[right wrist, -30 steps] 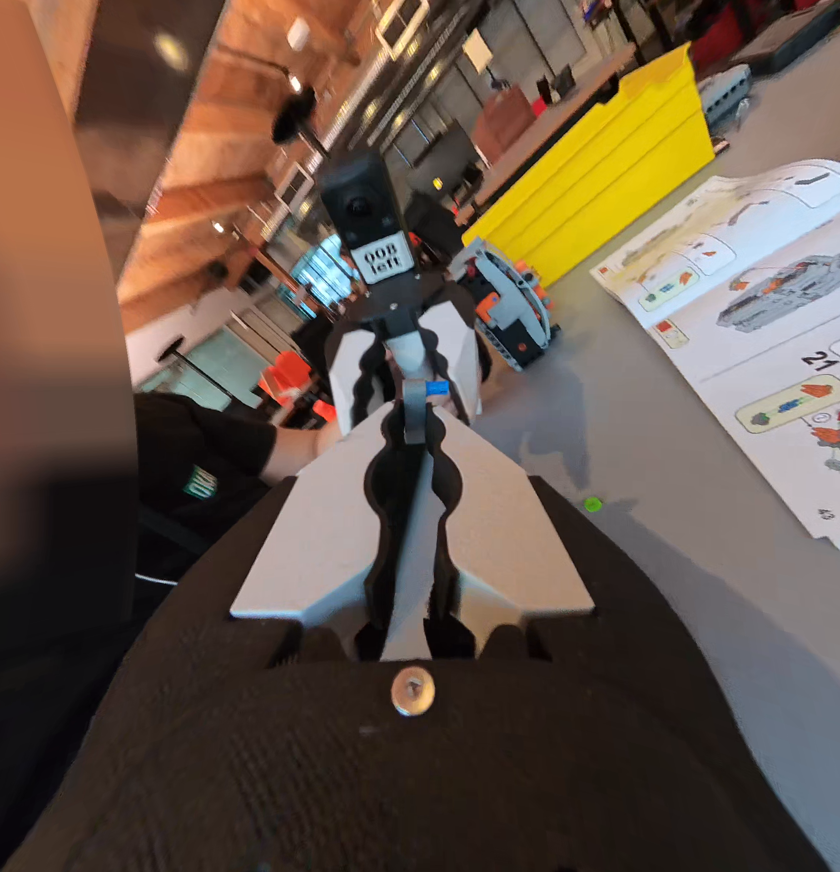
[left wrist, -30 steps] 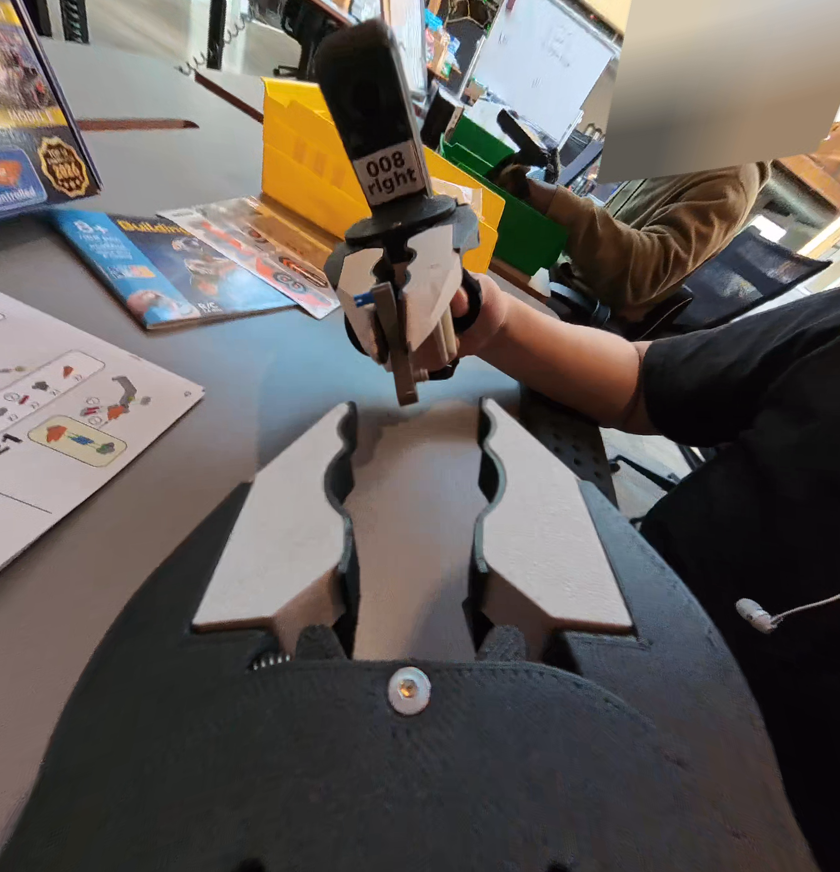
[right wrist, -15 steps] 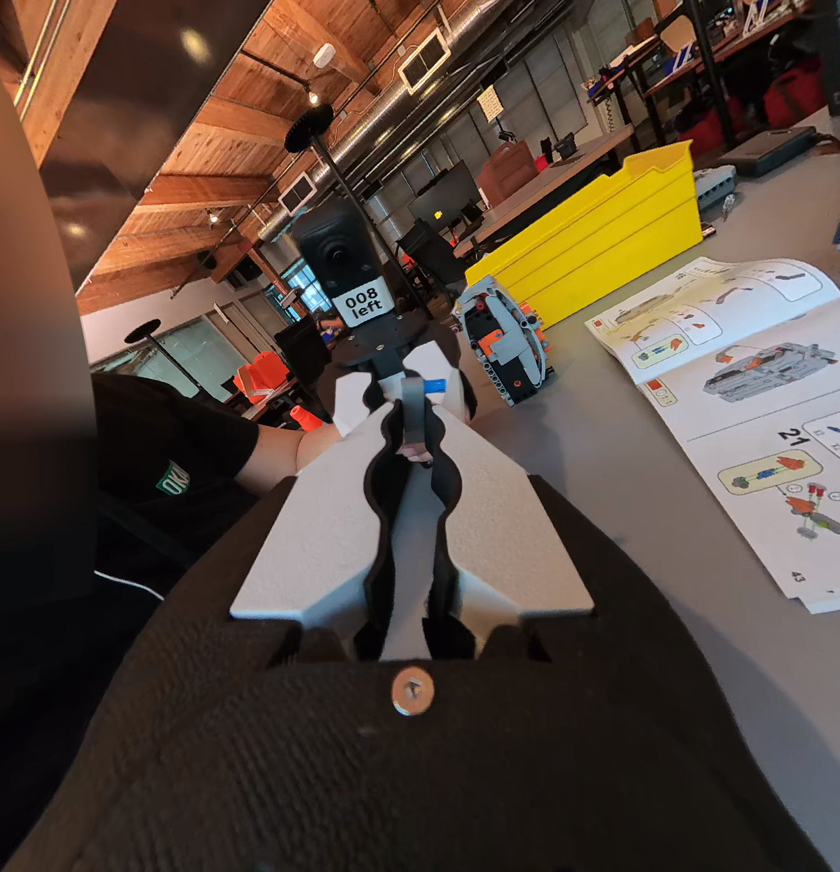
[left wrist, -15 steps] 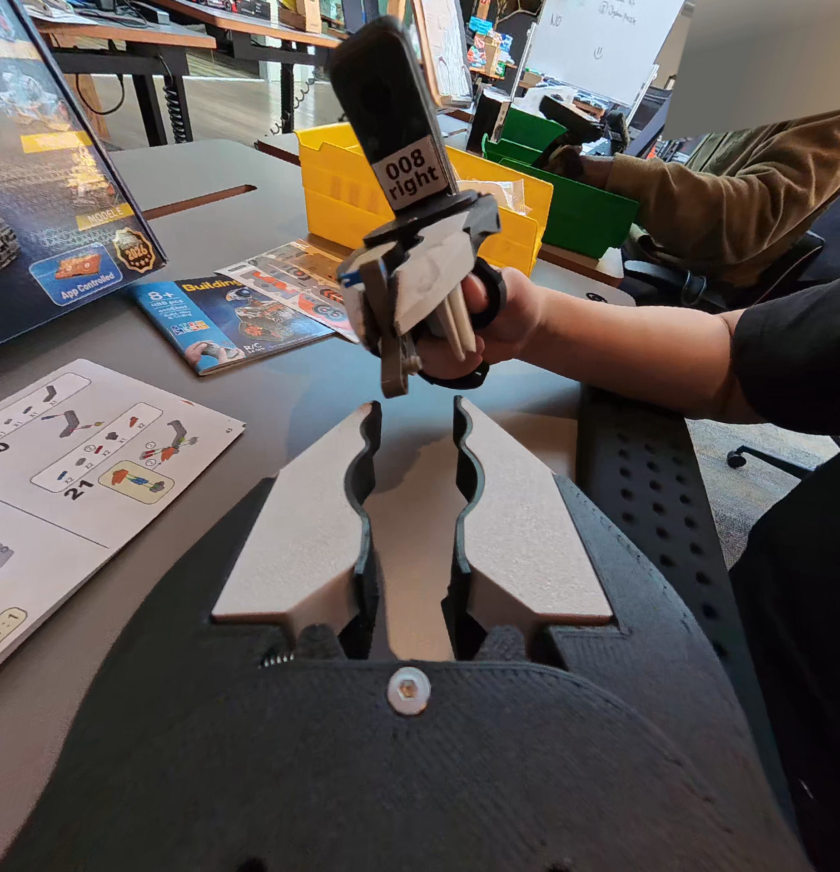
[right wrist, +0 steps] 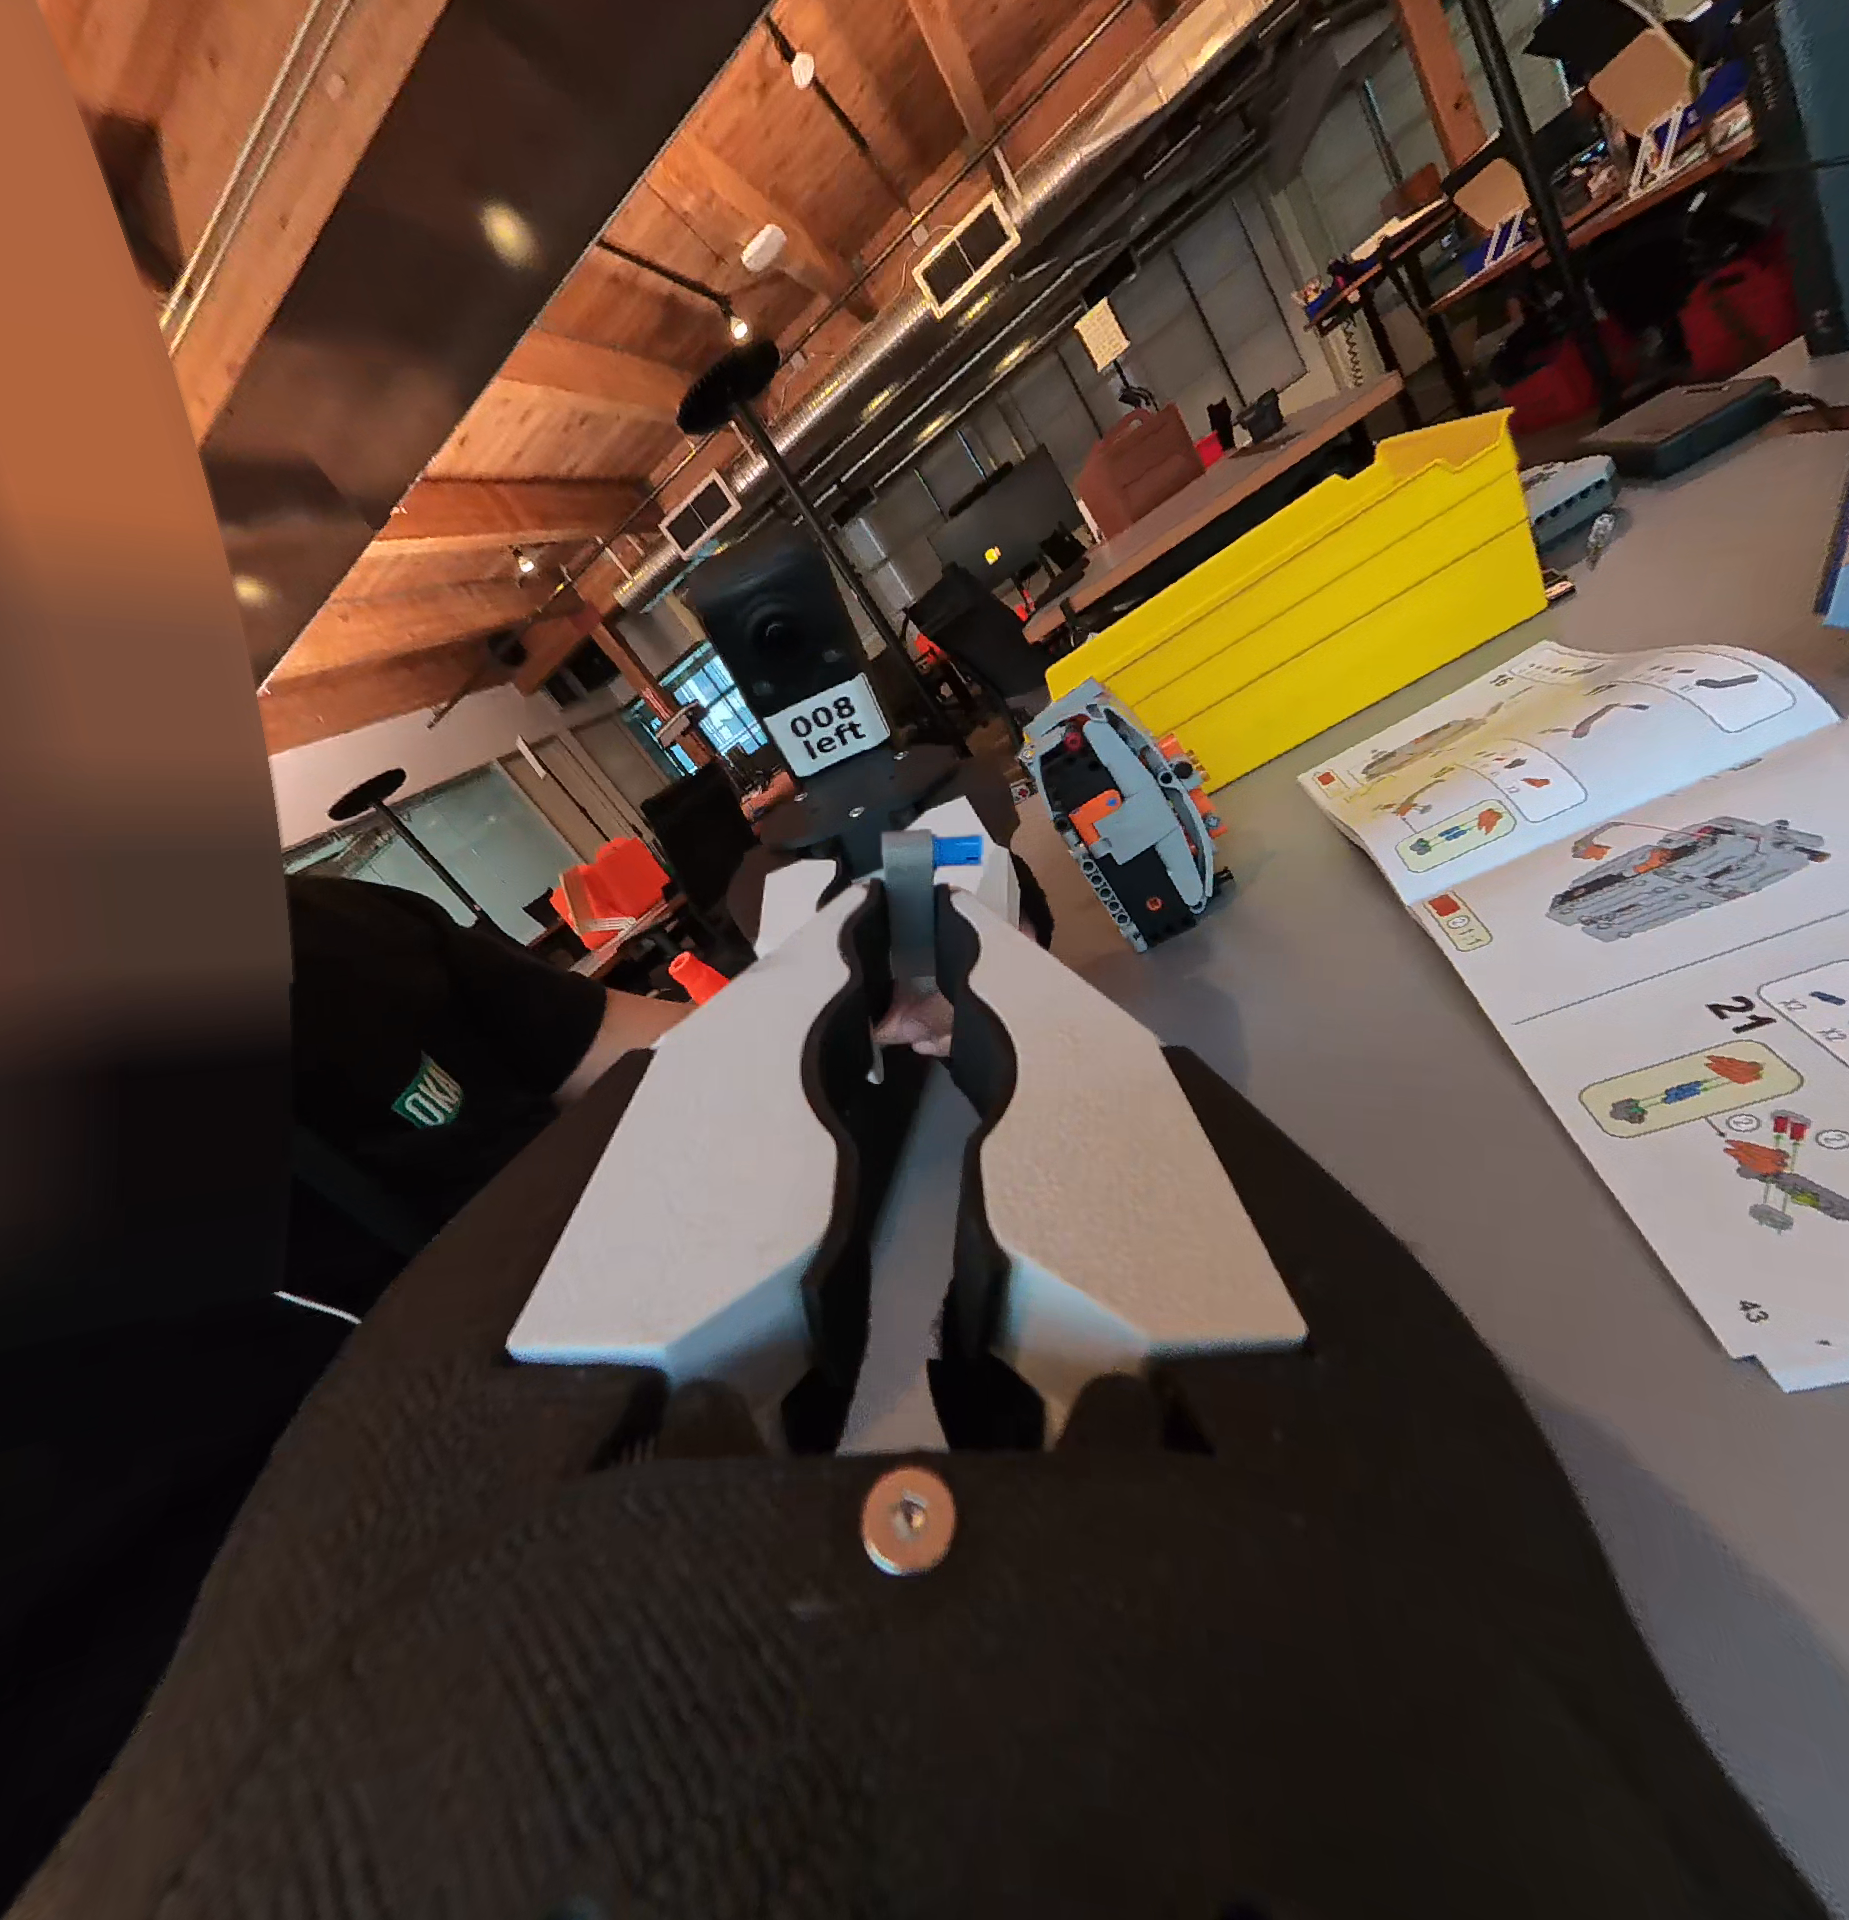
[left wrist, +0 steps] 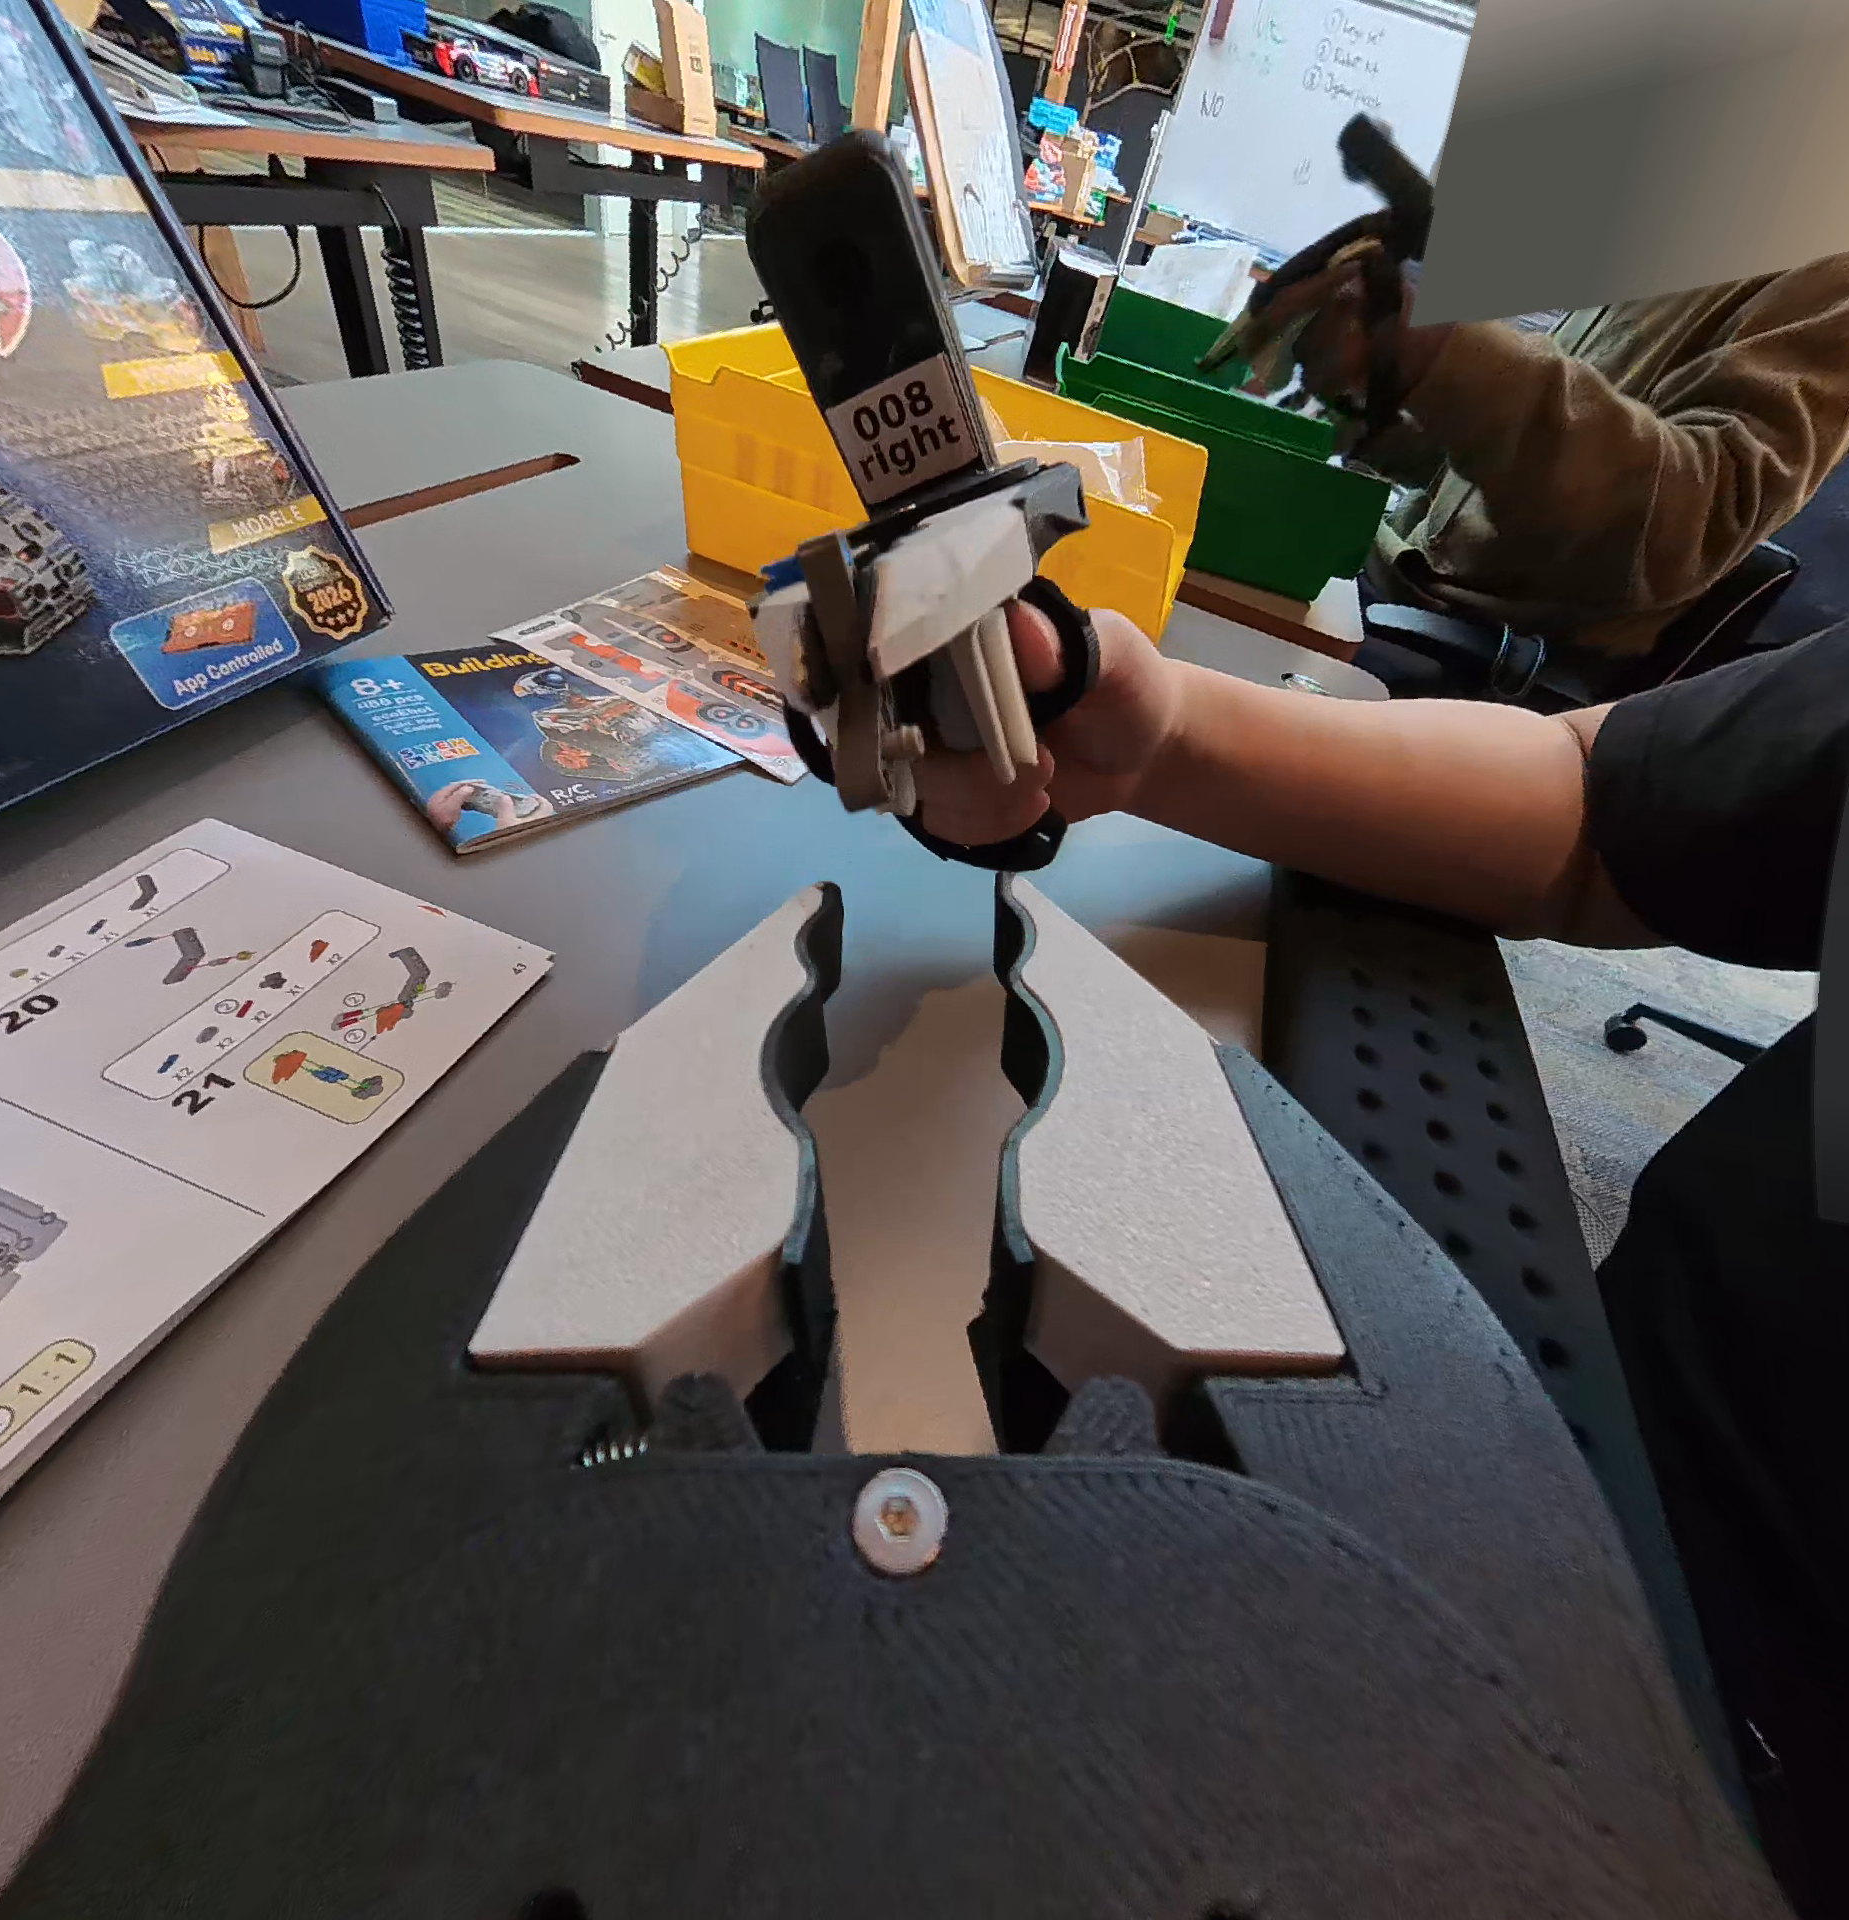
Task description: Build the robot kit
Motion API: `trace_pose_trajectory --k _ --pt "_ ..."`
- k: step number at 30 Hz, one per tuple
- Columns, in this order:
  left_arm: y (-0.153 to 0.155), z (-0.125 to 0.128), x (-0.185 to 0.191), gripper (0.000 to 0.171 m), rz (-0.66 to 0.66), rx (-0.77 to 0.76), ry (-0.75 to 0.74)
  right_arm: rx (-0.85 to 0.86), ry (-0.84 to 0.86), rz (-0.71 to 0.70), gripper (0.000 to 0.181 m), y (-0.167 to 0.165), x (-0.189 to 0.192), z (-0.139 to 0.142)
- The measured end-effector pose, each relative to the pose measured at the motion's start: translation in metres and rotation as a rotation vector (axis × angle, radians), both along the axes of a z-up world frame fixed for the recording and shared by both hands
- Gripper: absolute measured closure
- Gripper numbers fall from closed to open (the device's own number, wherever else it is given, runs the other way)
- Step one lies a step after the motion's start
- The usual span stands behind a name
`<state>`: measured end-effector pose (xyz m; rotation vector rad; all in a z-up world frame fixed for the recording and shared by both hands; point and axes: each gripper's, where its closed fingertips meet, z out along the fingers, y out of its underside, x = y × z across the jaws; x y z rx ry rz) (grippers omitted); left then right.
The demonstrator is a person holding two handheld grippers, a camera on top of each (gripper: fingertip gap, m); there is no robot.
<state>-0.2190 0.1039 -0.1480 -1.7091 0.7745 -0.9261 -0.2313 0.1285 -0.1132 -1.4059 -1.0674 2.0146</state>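
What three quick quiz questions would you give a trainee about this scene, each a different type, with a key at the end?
1. True or false: the left gripper is clamped on a brick.
2. Multiple choice: the right gripper holds A) a grey beam with a blue pin through it, B) a screwdriver, C) a loose wheel.
3. Fill in: the partly built model stands on the table beside the ____ bin.

Key: 1 false, its jaws stand apart with nothing between them; 2 A; 3 yellow.
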Motion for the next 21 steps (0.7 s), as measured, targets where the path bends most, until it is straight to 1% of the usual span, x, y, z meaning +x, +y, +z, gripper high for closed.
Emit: trace_pose_trajectory --k 7,13,21 --pt "0.003 0.000 -0.003 0.144 0.001 -0.040 -0.033 0.015 -0.019 0.006 0.174 -0.002 -0.001 -0.003" --pt "0.004 -0.005 -0.004 0.142 0.006 -0.037 -0.005 0.007 -0.040 0.001 0.174 -0.001 -0.002 -0.006" --pt "0.006 -0.006 -0.005 0.125 0.006 -0.035 -0.005 0.013 -0.059 0.002 0.173 0.000 -0.003 -0.010"
